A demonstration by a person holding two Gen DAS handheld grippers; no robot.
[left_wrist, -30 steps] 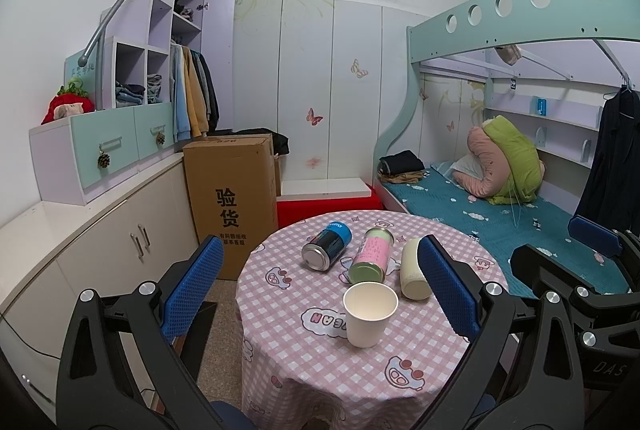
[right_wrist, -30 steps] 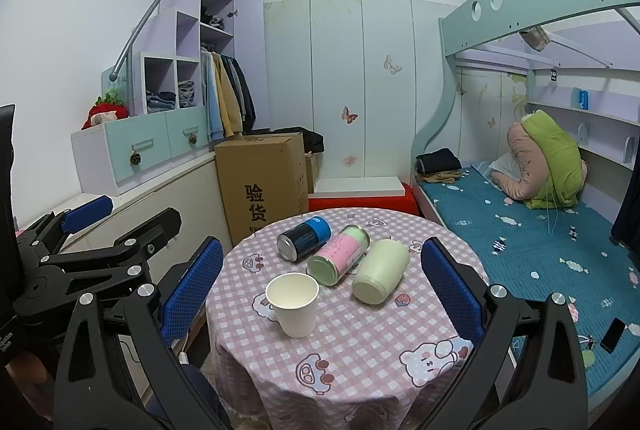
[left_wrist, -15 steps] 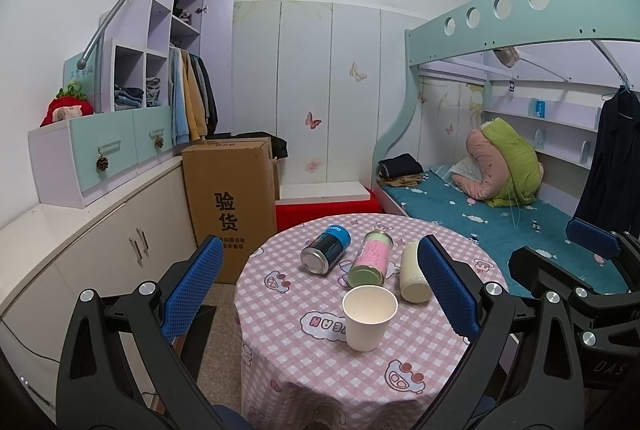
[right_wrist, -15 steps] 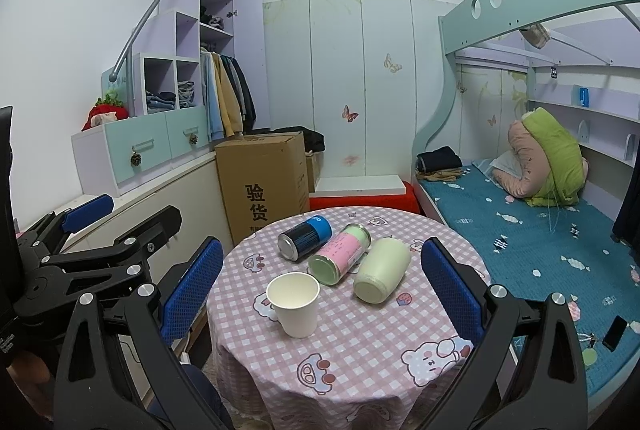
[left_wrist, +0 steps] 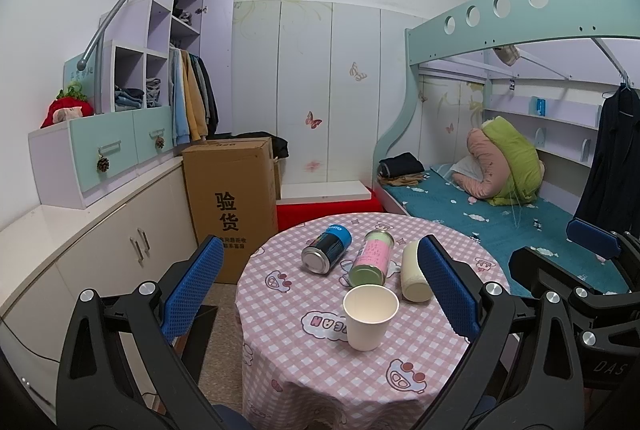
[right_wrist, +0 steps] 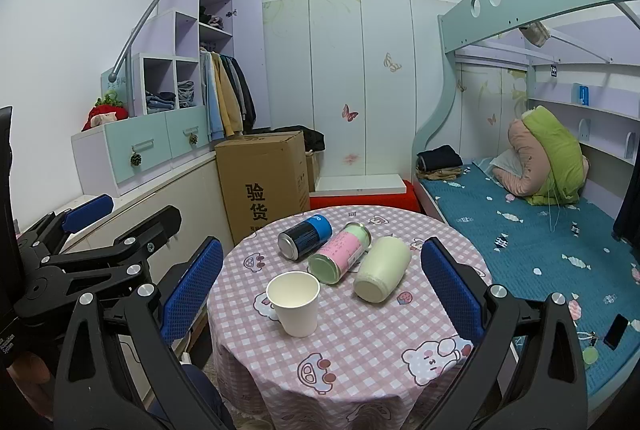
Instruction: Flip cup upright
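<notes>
Each hand-held gripper (left_wrist: 320, 286) has black arms, silver screws and blue textured pads (right_wrist: 192, 282).

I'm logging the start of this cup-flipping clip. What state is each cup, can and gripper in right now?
paper cup: upright, mouth open upward, looks empty.
blue can: lying on its side.
pink can: lying on its side.
cream cup: lying on its side.
left gripper: open, holding nothing.
right gripper: open, holding nothing.
</notes>
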